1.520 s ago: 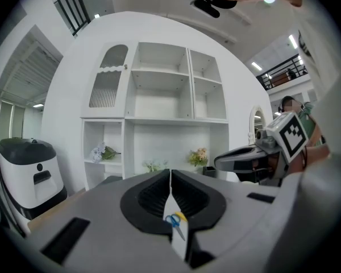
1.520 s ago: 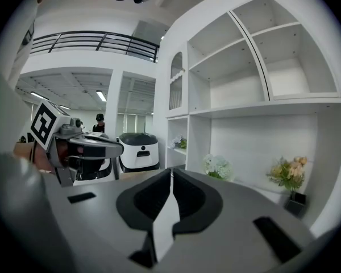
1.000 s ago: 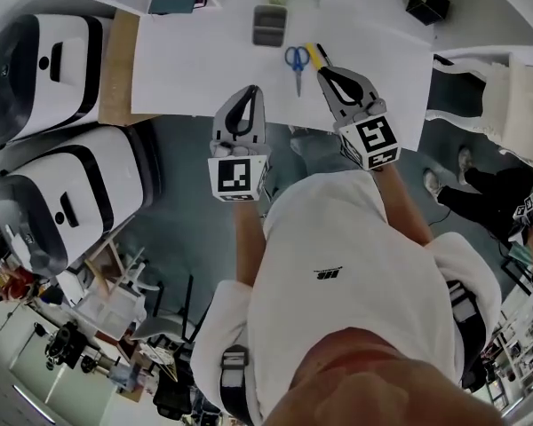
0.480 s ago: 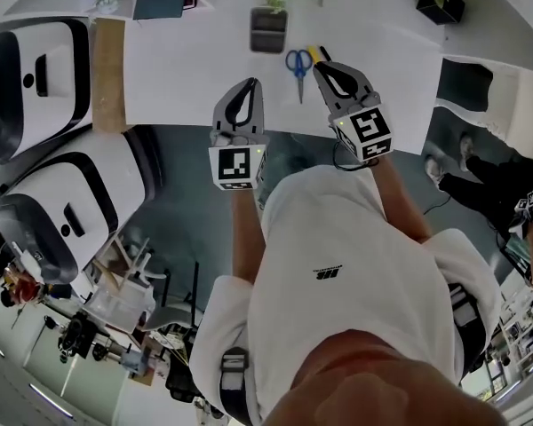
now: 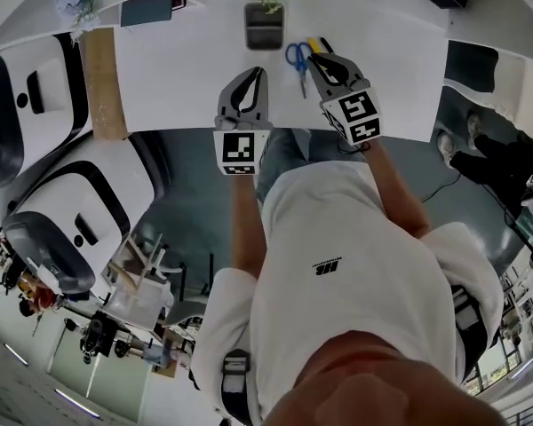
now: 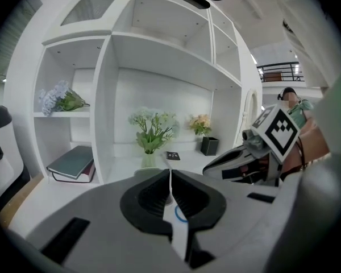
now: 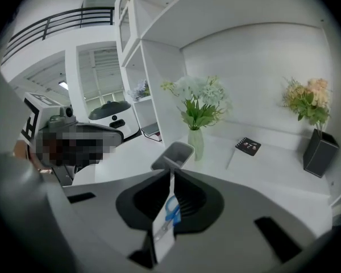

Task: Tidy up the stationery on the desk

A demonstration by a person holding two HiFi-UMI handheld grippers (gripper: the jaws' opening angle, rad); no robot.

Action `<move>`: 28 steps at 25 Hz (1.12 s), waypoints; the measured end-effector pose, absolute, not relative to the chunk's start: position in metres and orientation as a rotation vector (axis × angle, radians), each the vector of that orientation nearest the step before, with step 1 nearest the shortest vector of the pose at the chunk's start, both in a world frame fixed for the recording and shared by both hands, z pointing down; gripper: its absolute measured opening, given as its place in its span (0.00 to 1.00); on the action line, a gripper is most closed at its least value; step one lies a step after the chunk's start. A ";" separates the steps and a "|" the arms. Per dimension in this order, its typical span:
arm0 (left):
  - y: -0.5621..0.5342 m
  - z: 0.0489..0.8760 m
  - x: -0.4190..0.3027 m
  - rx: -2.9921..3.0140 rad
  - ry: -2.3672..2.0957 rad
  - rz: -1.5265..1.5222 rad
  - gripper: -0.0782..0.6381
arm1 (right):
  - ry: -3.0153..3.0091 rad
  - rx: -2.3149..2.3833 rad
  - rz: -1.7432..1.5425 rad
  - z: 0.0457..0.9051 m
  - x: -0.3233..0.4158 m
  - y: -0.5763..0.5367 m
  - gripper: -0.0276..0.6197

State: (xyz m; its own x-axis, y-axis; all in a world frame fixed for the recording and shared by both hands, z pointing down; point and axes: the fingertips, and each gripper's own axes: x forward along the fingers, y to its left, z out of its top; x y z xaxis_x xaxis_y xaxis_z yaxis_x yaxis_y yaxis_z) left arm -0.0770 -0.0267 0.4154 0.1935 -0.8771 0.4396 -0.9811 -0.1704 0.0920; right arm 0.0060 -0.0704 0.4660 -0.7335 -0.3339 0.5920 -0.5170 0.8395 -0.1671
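Observation:
Blue-handled scissors (image 5: 297, 60) lie on the white desk (image 5: 186, 69), with a yellow and a black pen (image 5: 316, 48) just to their right. A grey pen holder (image 5: 265, 27) stands behind them. My left gripper (image 5: 256, 74) hovers over the desk's front edge, shut and holding nothing, left of the scissors. Shut and empty too, my right gripper (image 5: 316, 59) hangs with its tips over the pens, beside the scissors. In the right gripper view the scissors (image 7: 171, 209) show through the slit below the shut jaws, and the pen holder (image 7: 173, 154) stands beyond my right gripper (image 7: 171, 175).
At the back of the desk stand a vase of flowers (image 7: 196, 114), a small black card (image 7: 248, 146) and a black flower pot (image 7: 319, 152). A book (image 6: 71, 162) lies in the left shelf bay. White machines (image 5: 35, 105) stand left of the desk.
Both grippers have sunk and moved forward over the desk's front edge, closer to the scissors and pens. Their jaws stay shut.

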 end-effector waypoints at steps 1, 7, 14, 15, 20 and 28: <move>-0.028 0.419 -0.076 2.132 -1.727 0.411 0.11 | -2.448 0.632 0.438 0.469 0.005 -0.071 0.04; -0.031 0.439 -0.071 2.192 -1.592 0.431 0.11 | -2.369 0.736 0.476 0.492 0.004 -0.074 0.04; -0.033 0.463 -0.071 2.239 -1.466 0.459 0.11 | -2.262 0.810 0.525 0.528 0.002 -0.075 0.05; -0.034 0.466 -0.072 2.243 -1.455 0.461 0.11 | -2.251 0.815 0.532 0.533 0.001 -0.076 0.05; -0.038 0.478 -0.072 2.266 -1.400 0.469 0.11 | -2.201 0.836 0.561 0.555 -0.002 -0.077 0.07; -0.044 0.490 -0.068 2.296 -1.342 0.507 0.11 | -2.145 0.827 0.609 0.579 -0.009 -0.076 0.09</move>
State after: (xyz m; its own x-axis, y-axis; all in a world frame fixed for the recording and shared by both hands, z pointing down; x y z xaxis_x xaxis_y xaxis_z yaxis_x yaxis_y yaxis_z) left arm -0.0677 -0.0435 0.4903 0.4643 -0.7228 0.5118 -0.8806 -0.4384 0.1798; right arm -0.0089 -0.0761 0.5794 -0.5143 -0.3632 0.7769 -0.7171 0.6790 -0.1572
